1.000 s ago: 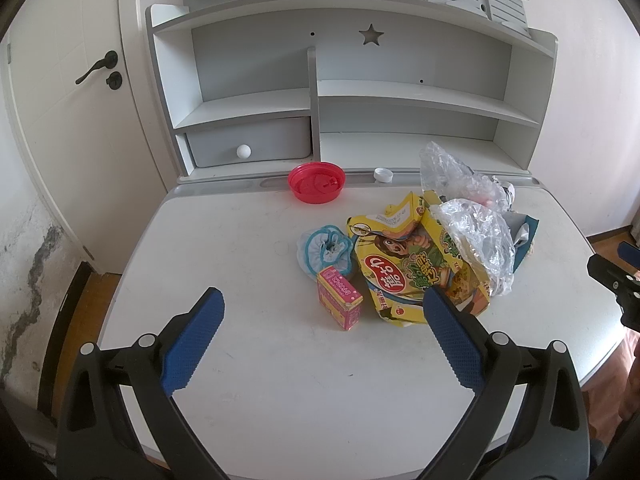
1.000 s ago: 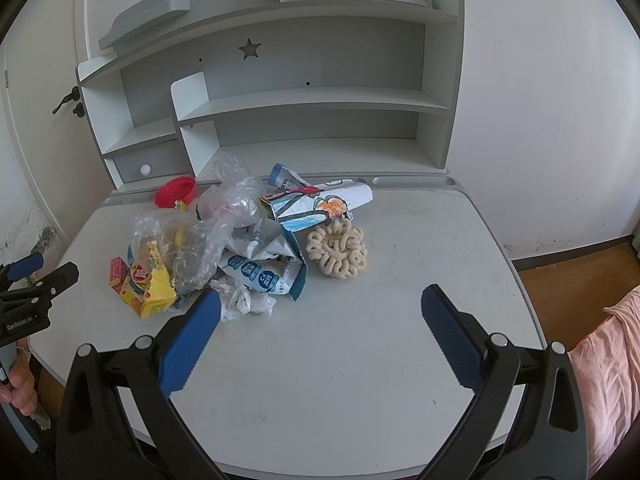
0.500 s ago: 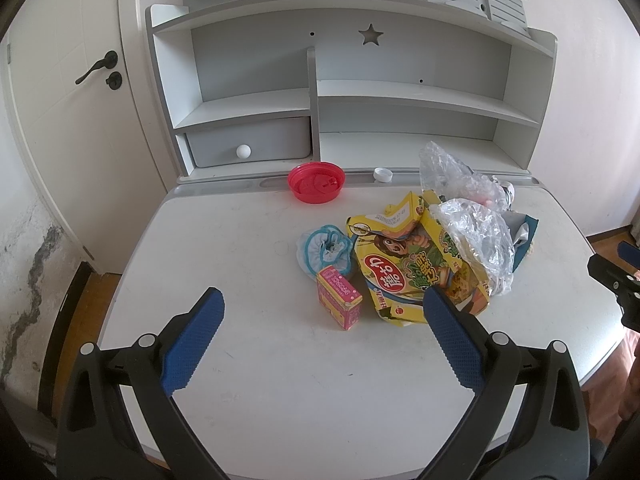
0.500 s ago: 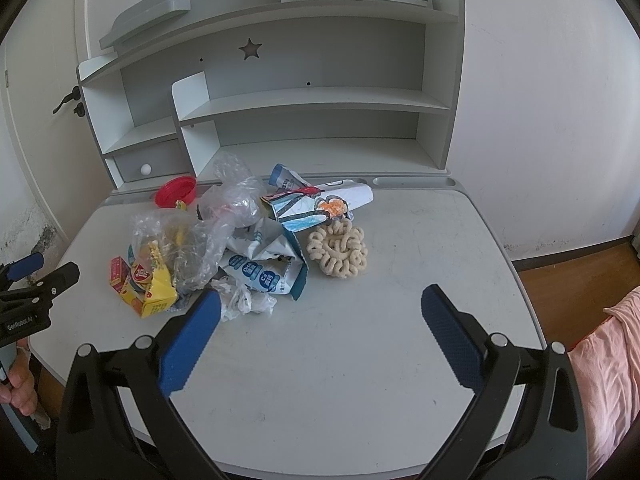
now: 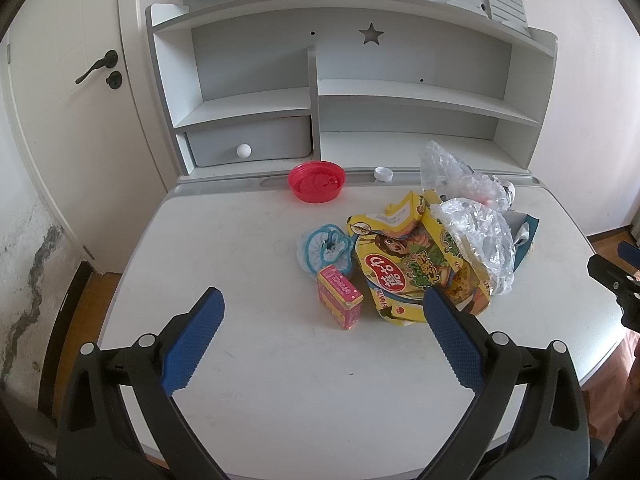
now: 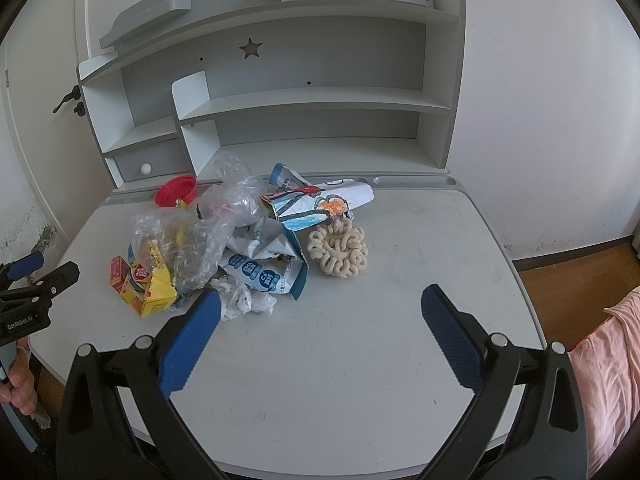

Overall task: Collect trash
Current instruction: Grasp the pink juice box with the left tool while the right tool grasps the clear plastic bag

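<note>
A heap of trash lies on the white desk. In the left wrist view I see a small pink box, a yellow snack bag, crumpled clear plastic and a blue-rimmed wrapper. My left gripper hangs open just in front of the pink box, with nothing between its fingers. The right wrist view shows a blue-and-white wrapper, a printed paper cup, a beige knotted cord and a white crumpled scrap. My right gripper is open over bare desk, near the scrap.
A red lid and a white bottle cap sit at the desk's back edge. Behind stands a grey shelf unit with a drawer. A door is at left. A hand holds the left gripper's handle.
</note>
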The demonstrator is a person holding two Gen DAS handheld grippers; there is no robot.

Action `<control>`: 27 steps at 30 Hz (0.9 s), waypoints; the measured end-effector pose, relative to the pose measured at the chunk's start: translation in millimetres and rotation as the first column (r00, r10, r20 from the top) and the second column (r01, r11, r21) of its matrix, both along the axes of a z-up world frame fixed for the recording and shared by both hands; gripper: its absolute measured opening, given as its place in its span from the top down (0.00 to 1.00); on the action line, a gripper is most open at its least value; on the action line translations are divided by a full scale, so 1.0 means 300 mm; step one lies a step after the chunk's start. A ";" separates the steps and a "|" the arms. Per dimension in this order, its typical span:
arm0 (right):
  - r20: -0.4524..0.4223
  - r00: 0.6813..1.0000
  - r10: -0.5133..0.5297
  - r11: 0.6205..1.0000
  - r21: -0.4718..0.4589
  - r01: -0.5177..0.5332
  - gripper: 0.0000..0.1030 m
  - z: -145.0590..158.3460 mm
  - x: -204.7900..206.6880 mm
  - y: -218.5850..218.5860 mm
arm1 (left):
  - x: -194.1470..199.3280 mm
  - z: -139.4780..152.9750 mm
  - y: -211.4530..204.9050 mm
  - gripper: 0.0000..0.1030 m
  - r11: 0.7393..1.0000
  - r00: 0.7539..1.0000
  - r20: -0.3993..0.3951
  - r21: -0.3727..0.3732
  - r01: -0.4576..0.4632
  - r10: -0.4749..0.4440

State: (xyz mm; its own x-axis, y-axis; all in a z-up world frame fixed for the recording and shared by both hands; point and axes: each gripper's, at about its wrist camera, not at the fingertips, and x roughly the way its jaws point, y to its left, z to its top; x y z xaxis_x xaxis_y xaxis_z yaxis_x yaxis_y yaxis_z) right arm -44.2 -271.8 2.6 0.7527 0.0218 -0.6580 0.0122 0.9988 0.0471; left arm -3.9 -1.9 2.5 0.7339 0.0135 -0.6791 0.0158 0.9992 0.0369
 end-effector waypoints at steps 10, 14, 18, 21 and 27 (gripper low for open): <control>-0.009 1.000 0.000 1.000 0.000 0.000 0.06 -0.009 0.001 -0.005 | 0.018 -0.018 0.021 0.06 1.000 1.000 -0.027 -0.007 -0.002 0.002; -0.020 1.000 -0.001 1.000 0.002 0.001 0.06 -0.016 0.008 -0.017 | 0.062 -0.053 0.072 0.06 0.998 0.997 -0.074 -0.041 -0.039 0.035; -0.041 0.999 -0.003 1.000 0.005 0.003 0.06 -0.034 0.023 -0.029 | 0.119 -0.108 0.098 0.06 0.995 0.989 -0.143 -0.086 -0.054 0.042; -0.060 0.998 -0.009 1.000 0.010 0.010 0.06 -0.050 0.038 -0.043 | 0.161 -0.147 0.101 0.06 0.991 0.981 -0.189 -0.121 -0.061 0.038; -0.080 0.996 -0.034 0.999 0.024 0.036 0.06 -0.085 0.058 -0.081 | 0.232 -0.196 0.096 0.06 0.987 0.973 -0.227 -0.138 -0.078 0.045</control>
State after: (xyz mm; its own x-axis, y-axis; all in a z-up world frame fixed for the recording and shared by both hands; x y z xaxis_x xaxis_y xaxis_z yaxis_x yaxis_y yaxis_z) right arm -26.7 -296.1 -22.9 0.6988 0.0136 -0.7152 0.0521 0.9962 0.0698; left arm 65.7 26.8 -56.3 0.5652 -0.0570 -0.8230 -0.0543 0.9929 -0.1061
